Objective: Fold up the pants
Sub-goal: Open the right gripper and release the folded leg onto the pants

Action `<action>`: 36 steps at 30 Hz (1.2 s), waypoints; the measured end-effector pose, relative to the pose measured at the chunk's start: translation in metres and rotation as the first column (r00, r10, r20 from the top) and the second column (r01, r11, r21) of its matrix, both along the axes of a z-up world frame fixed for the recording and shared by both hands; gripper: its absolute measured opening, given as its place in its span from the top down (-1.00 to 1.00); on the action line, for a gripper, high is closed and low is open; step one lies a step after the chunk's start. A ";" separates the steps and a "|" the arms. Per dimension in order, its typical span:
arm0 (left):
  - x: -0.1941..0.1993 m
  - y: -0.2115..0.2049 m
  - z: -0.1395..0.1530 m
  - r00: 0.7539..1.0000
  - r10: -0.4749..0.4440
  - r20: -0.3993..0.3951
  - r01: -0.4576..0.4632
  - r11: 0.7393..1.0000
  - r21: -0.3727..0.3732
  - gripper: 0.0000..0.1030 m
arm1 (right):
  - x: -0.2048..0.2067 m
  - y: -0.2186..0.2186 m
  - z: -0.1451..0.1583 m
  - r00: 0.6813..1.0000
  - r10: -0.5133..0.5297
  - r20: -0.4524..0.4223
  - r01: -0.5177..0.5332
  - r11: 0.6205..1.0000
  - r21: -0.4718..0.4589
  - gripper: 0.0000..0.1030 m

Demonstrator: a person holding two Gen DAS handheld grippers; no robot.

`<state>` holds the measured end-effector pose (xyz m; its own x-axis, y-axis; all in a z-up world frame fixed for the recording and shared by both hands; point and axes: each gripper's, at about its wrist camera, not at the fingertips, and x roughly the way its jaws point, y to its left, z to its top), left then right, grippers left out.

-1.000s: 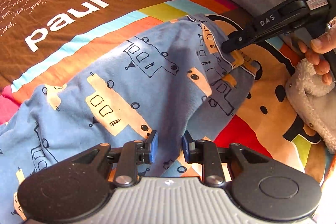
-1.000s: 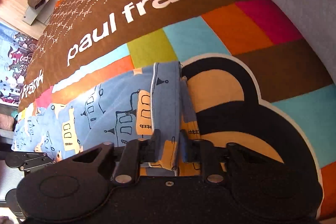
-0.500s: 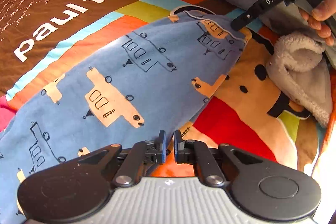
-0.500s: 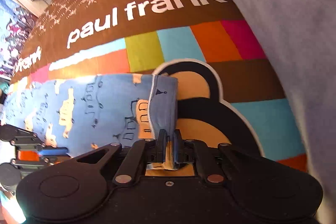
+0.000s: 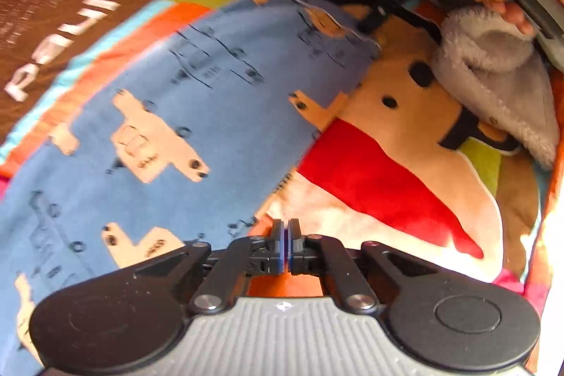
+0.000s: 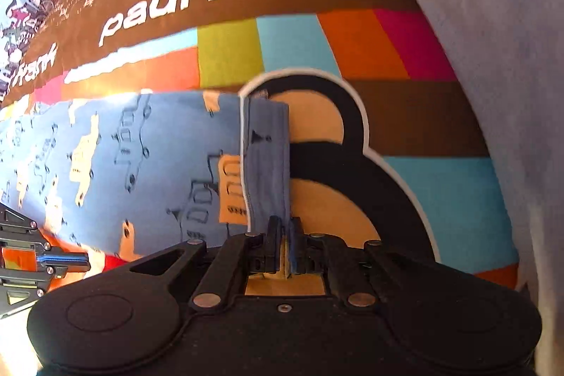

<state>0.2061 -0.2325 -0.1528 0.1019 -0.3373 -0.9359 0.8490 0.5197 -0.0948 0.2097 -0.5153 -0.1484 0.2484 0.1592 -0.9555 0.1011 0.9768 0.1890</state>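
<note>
- Bedspread (image 6: 229, 51), striped, carried blue pants (image 5: 197, 115) spread flat.
- My right tongs (image 6: 284, 247) pinched the waistband corner; left tongs (image 5: 285, 247) pressed together, empty, beside the pants' edge.
- Step judged: smoothing before folding; next needs left regrip.

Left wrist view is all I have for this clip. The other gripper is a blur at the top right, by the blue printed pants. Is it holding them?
Observer: Yes. In the right wrist view the right gripper has its jaws shut on one end of the blue cotton pants printed with tan vehicles.
Operator: Which part of them?
Observer: A plain blue band set off by a white seam line, running straight away from the jaws over the multicoloured patchwork bedspread.
Operator: Does that view show the left gripper?
Observer: Yes. The left gripper pokes in at the left edge, jaws together, by the pants' near edge. Whether it pinches cloth I cannot tell.
</note>
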 end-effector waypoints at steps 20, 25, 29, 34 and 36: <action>0.022 0.114 0.032 0.922 0.378 0.087 -0.380 0.925 0.008 -0.21 | 0.002 0.069 0.029 0.969 0.197 0.149 -0.209 0.975 0.069 0.05; 0.077 0.142 0.019 0.867 0.478 0.143 -0.483 0.876 0.000 -0.29 | 0.040 0.125 0.024 0.932 0.287 0.220 -0.317 0.941 0.114 -0.06; 0.080 0.163 0.003 0.882 0.464 0.084 -0.467 0.884 0.022 -0.36 | 0.059 0.160 0.008 0.922 0.326 0.208 -0.356 0.926 0.126 -0.14; 0.035 0.184 0.009 0.931 0.355 0.079 -0.359 0.933 0.031 -0.49 | 0.044 0.160 0.002 0.931 0.348 0.110 -0.358 0.930 0.083 -0.16; 0.033 0.191 0.019 0.933 0.347 0.091 -0.348 0.937 -0.002 -0.49 | 0.045 0.164 0.014 0.926 0.356 0.124 -0.367 0.927 0.082 -0.16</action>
<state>0.2387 -0.0411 -0.1337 0.2930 -0.2531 -0.9220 0.6195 0.7848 -0.0186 0.2548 -0.3509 -0.1346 0.2534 0.3515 -0.9012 -0.2810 0.9182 0.2791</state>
